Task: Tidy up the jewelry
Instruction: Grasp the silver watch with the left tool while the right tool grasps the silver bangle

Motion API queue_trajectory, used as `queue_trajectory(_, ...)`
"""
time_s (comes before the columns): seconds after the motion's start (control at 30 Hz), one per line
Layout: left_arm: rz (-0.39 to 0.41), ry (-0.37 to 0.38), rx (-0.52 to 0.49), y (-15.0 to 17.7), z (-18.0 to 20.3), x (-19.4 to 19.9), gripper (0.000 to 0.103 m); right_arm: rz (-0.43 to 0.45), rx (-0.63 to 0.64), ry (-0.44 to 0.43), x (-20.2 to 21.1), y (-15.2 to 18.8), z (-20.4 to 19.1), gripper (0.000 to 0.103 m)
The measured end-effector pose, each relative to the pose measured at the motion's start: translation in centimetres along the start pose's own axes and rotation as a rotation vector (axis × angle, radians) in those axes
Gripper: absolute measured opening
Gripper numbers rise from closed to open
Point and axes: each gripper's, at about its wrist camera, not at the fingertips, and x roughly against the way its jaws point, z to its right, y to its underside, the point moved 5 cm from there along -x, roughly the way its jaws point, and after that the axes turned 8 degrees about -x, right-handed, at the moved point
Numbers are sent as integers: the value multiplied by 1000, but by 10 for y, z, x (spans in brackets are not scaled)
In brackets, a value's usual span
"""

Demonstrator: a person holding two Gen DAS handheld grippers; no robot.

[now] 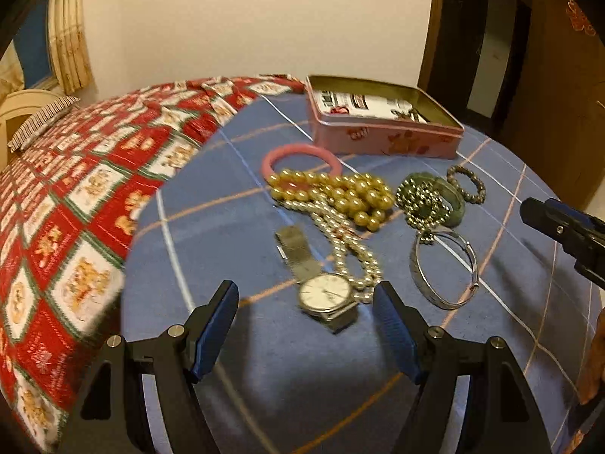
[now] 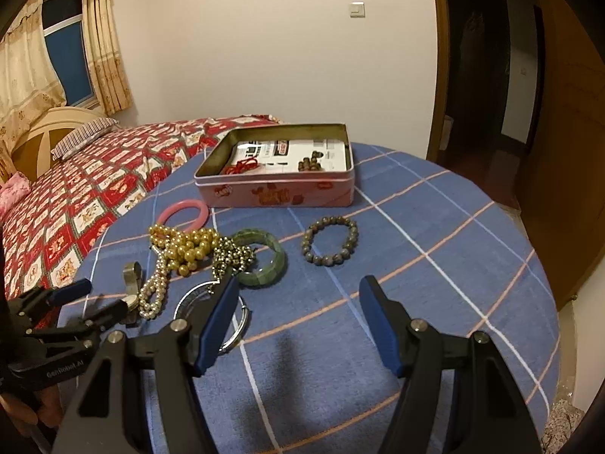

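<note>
Jewelry lies spread on a round table under a blue checked cloth [image 2: 435,227]. A silver watch [image 1: 327,297] sits just ahead of my left gripper [image 1: 306,295], which is open and holds nothing. Beside the watch lie a white pearl strand [image 1: 349,253], gold beads [image 1: 340,195], a pink bangle [image 1: 300,157], a green bangle [image 2: 270,257], a dark bead chain [image 2: 230,255] and a silver bangle [image 1: 444,268]. My right gripper [image 2: 297,289] is open and empty, hanging near a brown bead bracelet [image 2: 329,241]. An open pink tin [image 2: 276,185] stands behind with a few pieces inside.
A bed with a red patterned quilt [image 2: 75,204] runs along the table's left side. Behind are a curtained window [image 2: 64,49], a pale wall and a dark doorway [image 2: 476,60]. The right half of the cloth carries nothing.
</note>
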Motion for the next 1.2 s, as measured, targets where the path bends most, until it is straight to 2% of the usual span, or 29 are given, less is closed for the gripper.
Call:
queue_trajectory(0.03,-14,-17,-2,0,1,-4,74,-8,-5,-4,-2,1,1,70)
queue_trajectory(0.07,-28,-28,0,0,0,-7,67,-14,-9,-7,-3,1,1,70)
queue_trajectory(0.17,-36,11,28,0,-4,-9,47,-19,-9,-7,-5,2,1,70)
queue_trajectory(0.23,-42,-7,3,3,-7,-8,35,-20,-12,-7,-5,2,3,70)
queue_trajectory(0.33,-47,-36,-41,8,-10,-4,35,-22,-17,-11,-6,1,4,70)
queue_trajectory(0.5,-50,-15,-21,7,-17,-3,35,-50,-20,-28,-11,5,1,70)
queue_trajectory(0.7,-55,-56,-32,0,-13,-12,42,-73,4,-40,-15,10,-7,70)
queue_trajectory(0.8,-53,-47,-15,0,-16,-13,42,-85,3,-51,-16,12,-10,70)
queue_trajectory(0.87,-47,-46,-11,0,-18,-13,35,-98,2,-65,-18,13,-14,70)
queue_trajectory(0.9,-46,-42,-12,1,-18,-13,35,-105,6,-72,-19,14,-17,70)
queue_trajectory(1.07,-3,8,35,0,-24,-6,35,-158,42,-119,-27,22,-36,70)
queue_trajectory(1.2,46,8,37,-5,-27,4,35,-191,92,-122,-36,28,-51,72)
